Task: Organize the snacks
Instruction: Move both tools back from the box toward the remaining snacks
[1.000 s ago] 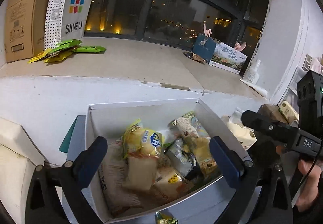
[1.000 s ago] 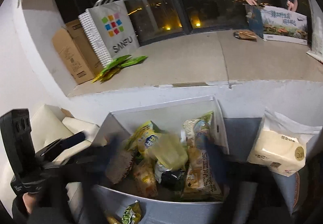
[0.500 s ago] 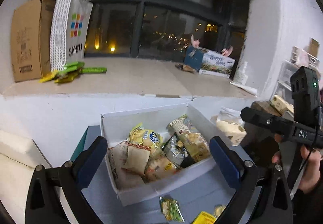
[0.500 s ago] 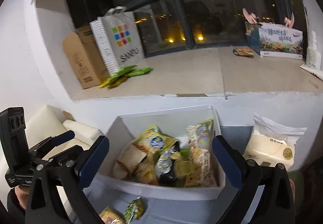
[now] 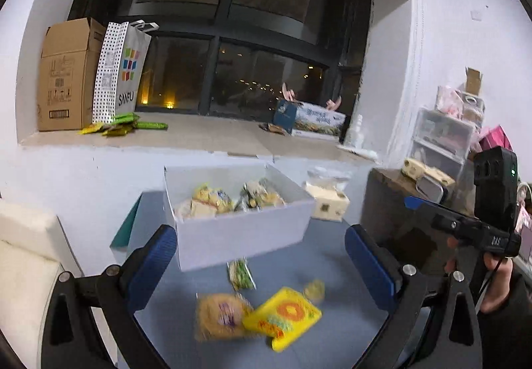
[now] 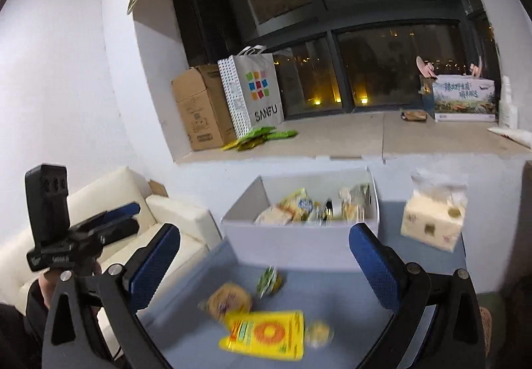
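My two grippers hang over a blue table, both spread wide and empty, with four loose snacks lying below and between their fingers. My left gripper [image 5: 259, 256] and my right gripper [image 6: 264, 256] face the white box [image 5: 239, 236], already part-filled with packets, which stands just beyond the fingertips.

The yellow pack [image 6: 266, 334] lies flat nearest me. In the right view it sits square under the gap, its long axis running across from finger to finger; in the left view it lies toward the right finger [image 5: 369, 264] and is skewed. The right gripper looks better lined up on it, though a turn of the wrist would likely be needed to close across its short side.

A round bun [image 5: 221, 315] touches the pack on the left-finger side, a green packet [image 5: 240, 274] lies ahead by the box wall, and a small round snack [image 6: 318, 332] sits at the pack's right end. All are blurred.
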`<state>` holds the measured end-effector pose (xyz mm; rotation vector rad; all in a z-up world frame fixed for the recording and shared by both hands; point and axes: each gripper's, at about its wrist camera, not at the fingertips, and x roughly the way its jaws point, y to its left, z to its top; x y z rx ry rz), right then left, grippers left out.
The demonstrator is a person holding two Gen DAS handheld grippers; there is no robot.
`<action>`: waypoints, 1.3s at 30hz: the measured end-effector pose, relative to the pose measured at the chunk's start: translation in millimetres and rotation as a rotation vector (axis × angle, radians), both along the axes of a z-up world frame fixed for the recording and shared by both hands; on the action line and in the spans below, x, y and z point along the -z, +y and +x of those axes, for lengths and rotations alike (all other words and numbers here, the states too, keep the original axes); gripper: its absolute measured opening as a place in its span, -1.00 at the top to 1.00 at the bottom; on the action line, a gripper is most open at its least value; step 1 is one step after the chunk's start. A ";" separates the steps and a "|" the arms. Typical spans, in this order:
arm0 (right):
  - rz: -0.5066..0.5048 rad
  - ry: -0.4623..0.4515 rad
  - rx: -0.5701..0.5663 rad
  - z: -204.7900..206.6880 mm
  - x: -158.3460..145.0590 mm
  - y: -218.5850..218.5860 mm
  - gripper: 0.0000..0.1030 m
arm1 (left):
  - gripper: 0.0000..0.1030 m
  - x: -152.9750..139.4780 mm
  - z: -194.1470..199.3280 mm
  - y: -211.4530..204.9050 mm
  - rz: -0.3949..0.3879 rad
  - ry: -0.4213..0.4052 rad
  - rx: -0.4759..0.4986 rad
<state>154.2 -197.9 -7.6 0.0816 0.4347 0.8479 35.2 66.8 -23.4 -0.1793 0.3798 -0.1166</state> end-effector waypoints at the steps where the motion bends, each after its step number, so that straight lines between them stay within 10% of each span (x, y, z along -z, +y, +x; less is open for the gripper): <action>1: 0.000 -0.001 0.015 -14.0 8.0 -6.0 -1.00 | -1.00 5.8 -5.3 -2.9 0.010 0.014 -0.006; 18: -0.148 0.069 0.082 -51.6 78.4 -13.5 -1.00 | -1.00 39.1 -27.4 -20.9 0.027 0.094 0.020; 35: -0.476 0.265 0.101 72.8 171.6 55.0 -1.00 | -1.00 48.8 -39.2 -20.1 0.059 0.110 0.012; 37: -0.486 0.283 0.109 78.4 178.8 55.1 -0.58 | -1.00 51.5 -37.9 -17.6 0.051 0.118 0.007; 38: -0.497 0.299 0.104 80.7 183.4 55.5 0.17 | -1.00 53.0 -36.8 -17.2 0.050 0.124 0.006; 39: -0.504 0.317 0.093 82.5 186.5 56.4 0.21 | -1.00 54.1 -36.2 -17.5 0.050 0.126 0.006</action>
